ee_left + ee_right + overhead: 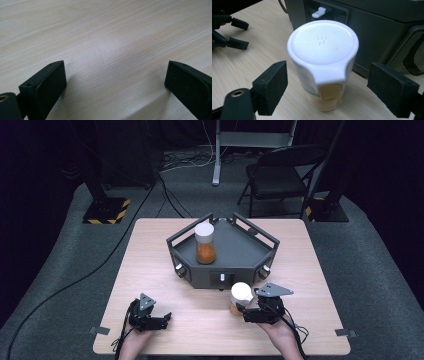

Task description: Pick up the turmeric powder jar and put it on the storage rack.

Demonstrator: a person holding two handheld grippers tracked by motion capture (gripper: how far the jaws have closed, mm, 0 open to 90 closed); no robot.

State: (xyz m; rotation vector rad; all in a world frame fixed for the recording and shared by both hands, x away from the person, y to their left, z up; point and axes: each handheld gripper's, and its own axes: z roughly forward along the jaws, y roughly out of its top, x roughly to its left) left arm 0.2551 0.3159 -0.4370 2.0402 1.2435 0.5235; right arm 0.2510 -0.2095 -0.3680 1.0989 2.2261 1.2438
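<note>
Over the tabletop (pixel 150 245), the high view shows a white-capped jar (pixel 241 297) standing upright just left of the right tool (pixel 246 315), the nearer hand; the left tool (pixel 167 318) idles well left. Along the left tool, jaws stand apart over bare wood. Along the right tool (pixel 327 82), jaws flank the jar (pixel 323 50) without touching, near a grey tray (pixel 372 22).

Both grippers are matte black. The left gripper (pixel 162 319) carries a small grey three-cornered plate on top, and a black cable trails from it toward the desk's near edge. The right gripper (pixel 243 312) bears a larger grey plate and a black cable too. Each jaw ends in a thick rectangular pad (pixel 271 86) with a small screw hole; a brass-coloured bushing (pixel 237 93) sits at the jaw's base.
</note>
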